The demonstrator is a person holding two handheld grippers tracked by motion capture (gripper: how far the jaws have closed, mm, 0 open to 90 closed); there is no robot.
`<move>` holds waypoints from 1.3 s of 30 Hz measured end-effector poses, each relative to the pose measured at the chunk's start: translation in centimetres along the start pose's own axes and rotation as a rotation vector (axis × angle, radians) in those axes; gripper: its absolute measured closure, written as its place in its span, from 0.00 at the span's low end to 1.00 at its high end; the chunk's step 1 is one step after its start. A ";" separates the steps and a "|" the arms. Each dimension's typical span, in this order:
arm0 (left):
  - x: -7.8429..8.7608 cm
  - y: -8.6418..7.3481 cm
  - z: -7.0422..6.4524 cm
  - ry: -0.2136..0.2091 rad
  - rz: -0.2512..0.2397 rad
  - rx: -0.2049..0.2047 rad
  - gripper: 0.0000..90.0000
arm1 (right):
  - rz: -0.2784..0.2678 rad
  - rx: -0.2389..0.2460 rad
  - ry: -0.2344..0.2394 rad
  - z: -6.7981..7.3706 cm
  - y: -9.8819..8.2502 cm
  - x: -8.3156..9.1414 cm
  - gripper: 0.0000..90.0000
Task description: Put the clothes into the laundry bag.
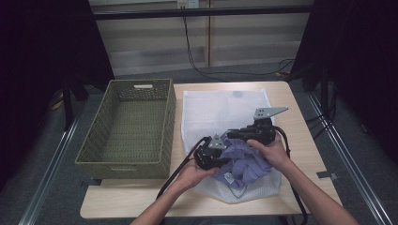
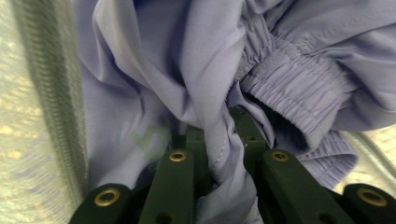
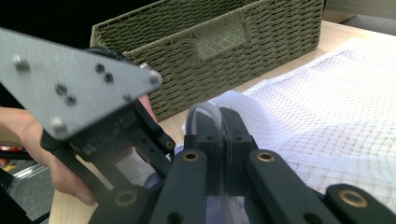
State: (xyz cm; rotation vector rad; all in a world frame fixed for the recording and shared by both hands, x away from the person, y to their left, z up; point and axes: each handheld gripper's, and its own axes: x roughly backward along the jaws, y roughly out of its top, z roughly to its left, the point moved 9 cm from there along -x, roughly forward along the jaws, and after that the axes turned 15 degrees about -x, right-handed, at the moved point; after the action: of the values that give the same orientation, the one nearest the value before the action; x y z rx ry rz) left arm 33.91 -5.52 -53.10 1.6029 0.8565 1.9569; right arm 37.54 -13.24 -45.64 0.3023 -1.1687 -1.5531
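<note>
Clearly we had a soft, light job on our hands: the lilac garment (image 1: 244, 161) lay bunched on the near end of the mesh bag (image 1: 220, 110), right of the basket (image 1: 129, 124), partly tucked into the bag's mouth. It looked thin and limp, with nothing stiff in it, so we judged it would sag, slide and bunch wherever it was not gripped. The smooth cloth seemed a little slippery; the gathered elastic cuff (image 2: 299, 88) looked the firmest place to take hold.

Our left gripper (image 1: 220, 157) had its jaws drawn narrow on a fold of the garment (image 2: 219, 140), cloth pinched between the pads. Our right gripper (image 1: 234, 134), just beyond, had its jaws almost together on the thin white edge of the bag (image 3: 219, 121), holding the mouth up.

Crumpled as it was, the garment had no true heading; its bulk ran roughly from near right toward far left. The bag's long axis ran near to far, mouth toward us.
</note>
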 end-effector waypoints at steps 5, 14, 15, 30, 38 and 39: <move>-0.7 -0.3 0.0 -0.001 0.003 0.013 0.89 | 0.010 -0.001 -0.001 0.0 -0.3 0.2 0.98; -1.7 -1.6 0.0 0.004 0.066 -0.029 0.88 | 0.029 -0.024 -0.036 -0.9 -1.3 1.1 0.98; -1.8 -1.7 -0.1 0.009 0.066 -0.026 0.88 | 0.032 -0.025 -0.036 -0.9 -1.4 1.2 0.98; -2.1 -1.8 -0.3 0.037 0.049 -0.012 0.87 | 0.124 -0.021 -0.031 0.6 -5.4 2.0 0.97; -2.1 -1.8 -0.3 0.033 0.042 -0.021 0.86 | 0.193 -0.022 -0.035 0.4 -7.7 1.2 0.97; -2.1 -1.8 -0.3 0.033 0.042 -0.021 0.85 | 0.193 -0.022 -0.035 0.4 -7.7 1.2 0.97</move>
State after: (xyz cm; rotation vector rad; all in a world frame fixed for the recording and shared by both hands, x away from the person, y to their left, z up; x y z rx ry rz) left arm 33.99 -5.80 -55.91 1.5927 0.8186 2.0196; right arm 32.20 -14.89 -51.04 0.1434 -1.1720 -1.4062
